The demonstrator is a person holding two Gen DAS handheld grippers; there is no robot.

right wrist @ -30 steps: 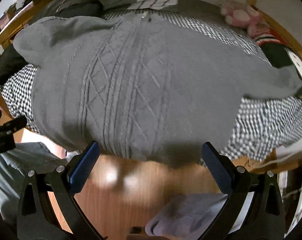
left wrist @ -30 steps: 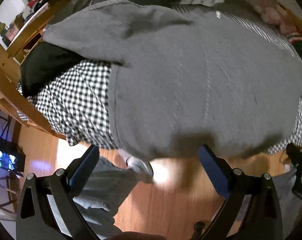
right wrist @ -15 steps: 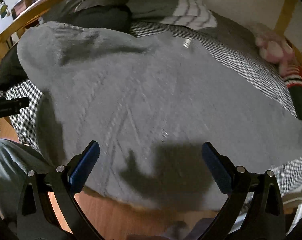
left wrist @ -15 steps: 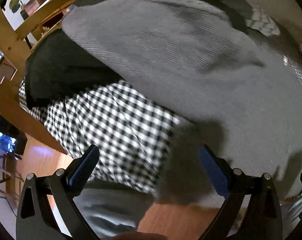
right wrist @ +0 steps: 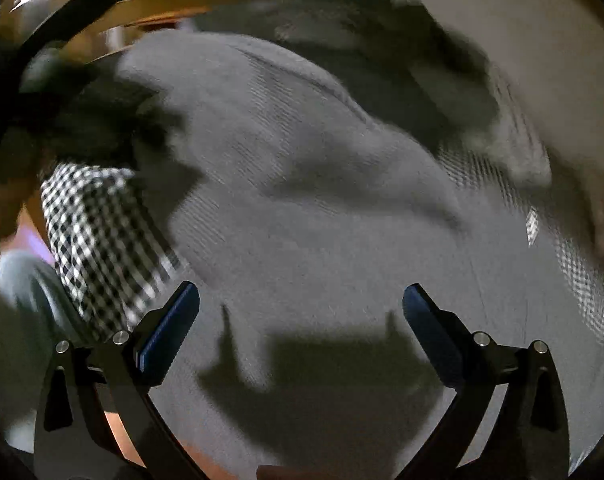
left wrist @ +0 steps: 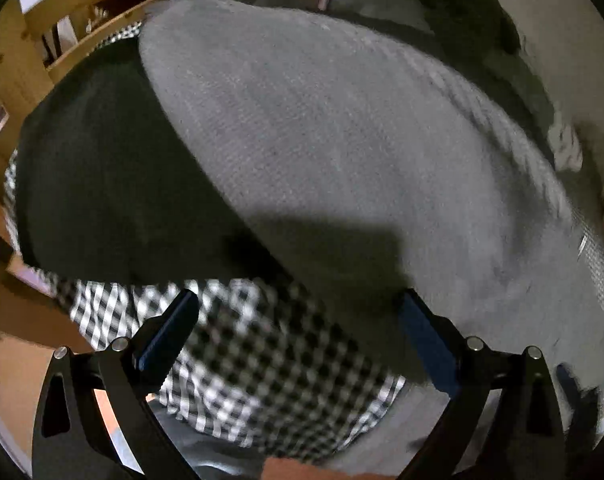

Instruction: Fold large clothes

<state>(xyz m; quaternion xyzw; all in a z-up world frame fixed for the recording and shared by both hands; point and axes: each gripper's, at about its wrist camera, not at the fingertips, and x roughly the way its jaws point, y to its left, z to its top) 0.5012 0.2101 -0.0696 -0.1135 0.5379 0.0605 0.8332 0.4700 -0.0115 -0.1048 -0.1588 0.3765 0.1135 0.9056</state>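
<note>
Across the black-and-white checked bed sheet (left wrist: 262, 364) lies the large grey knitted sweater (left wrist: 342, 152), one sleeve reaching up beside a black garment (left wrist: 102, 168). Over the sweater's sleeve edge hangs the left tool (left wrist: 298, 332), fingers spread wide, holding nothing. Above the sweater's body the right tool (right wrist: 302, 332) is equally wide apart and empty.

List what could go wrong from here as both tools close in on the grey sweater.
1. The left tool is open over the checkered sheet at the grey sweater edge; it might pinch sheet too.
2. A black garment lies beside the sweater and could get dragged.
3. The right tool is open over mid-fabric, risking a bunched fold.
</note>
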